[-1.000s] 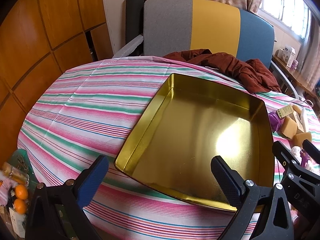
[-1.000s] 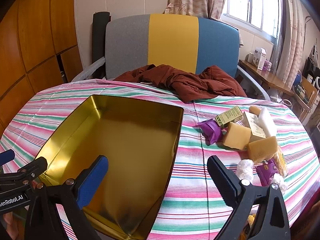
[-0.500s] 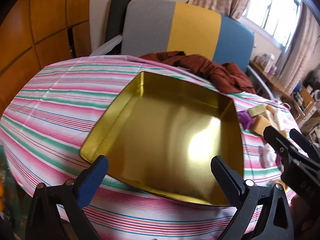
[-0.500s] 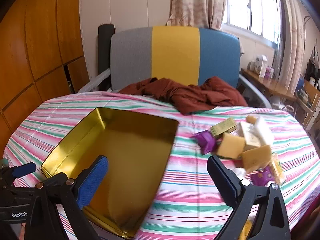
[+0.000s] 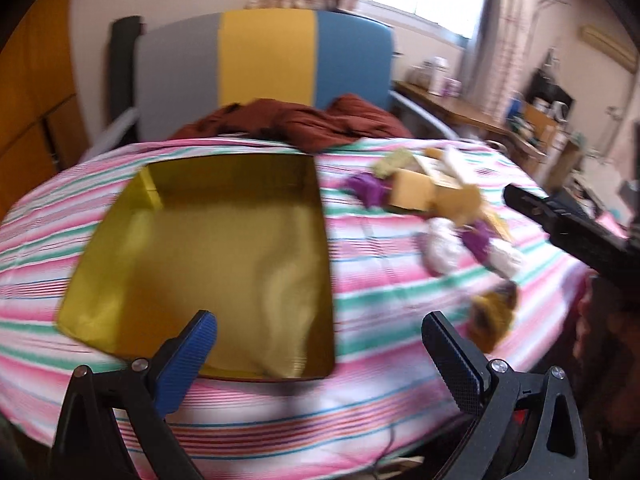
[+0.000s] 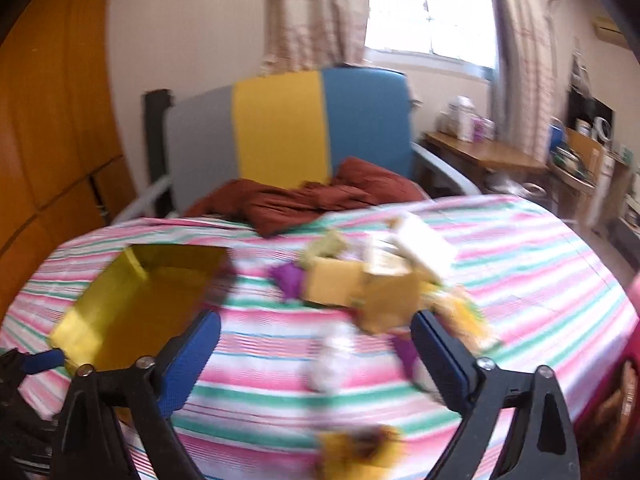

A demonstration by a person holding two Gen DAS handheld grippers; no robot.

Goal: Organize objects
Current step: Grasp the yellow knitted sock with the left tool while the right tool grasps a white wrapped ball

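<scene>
An empty gold tin tray (image 5: 208, 256) lies on the striped tablecloth (image 5: 380, 240); it also shows in the right wrist view (image 6: 136, 304). A heap of small items lies to its right: yellow blocks (image 5: 412, 194), a purple packet (image 5: 368, 190), white wrapped pieces (image 5: 440, 248). In the right wrist view the heap (image 6: 360, 284) sits just beyond my right gripper (image 6: 316, 344). My left gripper (image 5: 320, 336) is open and empty over the tray's near right corner. My right gripper is open and empty; its fingers (image 5: 560, 224) show at the left view's right edge. Both views are blurred.
A grey, yellow and blue chair (image 5: 264, 64) stands behind the table with a brown garment (image 5: 296, 124) spilling onto the cloth. A yellow packet (image 6: 360, 452) lies near the table's front edge. A wooden side table (image 6: 488, 156) with clutter stands at the right.
Both grippers have pulled back and swung right. The tray now sits further left in both views and the item heap is nearer the centre. Both stay open.
</scene>
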